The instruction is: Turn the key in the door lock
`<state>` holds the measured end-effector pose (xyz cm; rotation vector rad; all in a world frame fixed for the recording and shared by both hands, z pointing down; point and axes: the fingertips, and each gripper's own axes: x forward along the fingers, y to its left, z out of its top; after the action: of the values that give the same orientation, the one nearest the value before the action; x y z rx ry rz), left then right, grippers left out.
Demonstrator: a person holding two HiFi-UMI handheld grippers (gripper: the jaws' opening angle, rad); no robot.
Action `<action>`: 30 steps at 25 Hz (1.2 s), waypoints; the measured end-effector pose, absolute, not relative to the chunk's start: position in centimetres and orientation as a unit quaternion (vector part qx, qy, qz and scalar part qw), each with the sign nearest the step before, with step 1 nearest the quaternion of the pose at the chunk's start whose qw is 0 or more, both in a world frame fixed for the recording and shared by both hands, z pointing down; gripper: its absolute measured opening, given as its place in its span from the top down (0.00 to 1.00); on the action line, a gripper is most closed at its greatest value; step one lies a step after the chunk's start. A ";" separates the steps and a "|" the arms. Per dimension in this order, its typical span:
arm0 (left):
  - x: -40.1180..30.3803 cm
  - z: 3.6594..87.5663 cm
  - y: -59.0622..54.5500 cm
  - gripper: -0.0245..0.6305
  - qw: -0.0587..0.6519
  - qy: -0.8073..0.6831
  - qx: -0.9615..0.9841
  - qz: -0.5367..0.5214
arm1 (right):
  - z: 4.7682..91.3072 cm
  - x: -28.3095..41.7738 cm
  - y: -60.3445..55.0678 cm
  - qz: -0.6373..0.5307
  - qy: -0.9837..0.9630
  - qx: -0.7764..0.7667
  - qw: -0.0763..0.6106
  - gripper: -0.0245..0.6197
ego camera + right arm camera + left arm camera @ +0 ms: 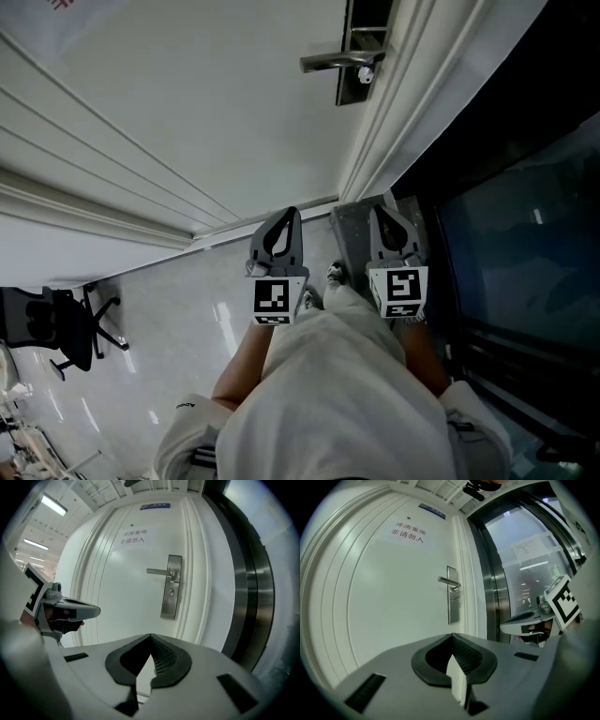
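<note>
Now, step: approach; neither tool is at the lock (171, 591) yet.
lock: on the door (117, 588), at 1 o'clock from the right jaws, well apart.
key: too small to tell.
left gripper (452, 638): clenched, empty, near level.
right gripper (151, 638): clenched, empty, tipped slightly down.
next: close in under the handle (161, 572), open, pinch the key.

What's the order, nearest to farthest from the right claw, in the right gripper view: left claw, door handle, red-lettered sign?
1. left claw, close beside it at left.
2. door handle, ahead on the door.
3. red-lettered sign, higher up the door.
</note>
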<state>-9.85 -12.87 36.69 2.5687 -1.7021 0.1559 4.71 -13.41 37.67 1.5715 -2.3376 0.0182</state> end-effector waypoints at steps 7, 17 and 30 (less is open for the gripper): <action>-7.9 34.8 -18.4 0.95 0.012 -0.560 0.827 0.046 | 35.2 6.2 -20.7 -0.044 -0.829 0.524 0.191 0.96; -6.5 32.3 -23.2 0.95 -0.014 -0.593 0.804 0.041 | 30.7 6.7 -27.6 -0.194 -0.814 0.470 0.281 0.95; -5.2 32.4 -25.8 0.95 0.027 -0.553 0.832 0.040 | 29.2 2.8 -32.1 -0.376 -0.702 0.420 0.435 0.72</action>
<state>-5.21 -25.84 32.44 2.5693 -1.7094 0.1221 2.77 -32.15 29.19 1.0455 -1.7473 -0.9364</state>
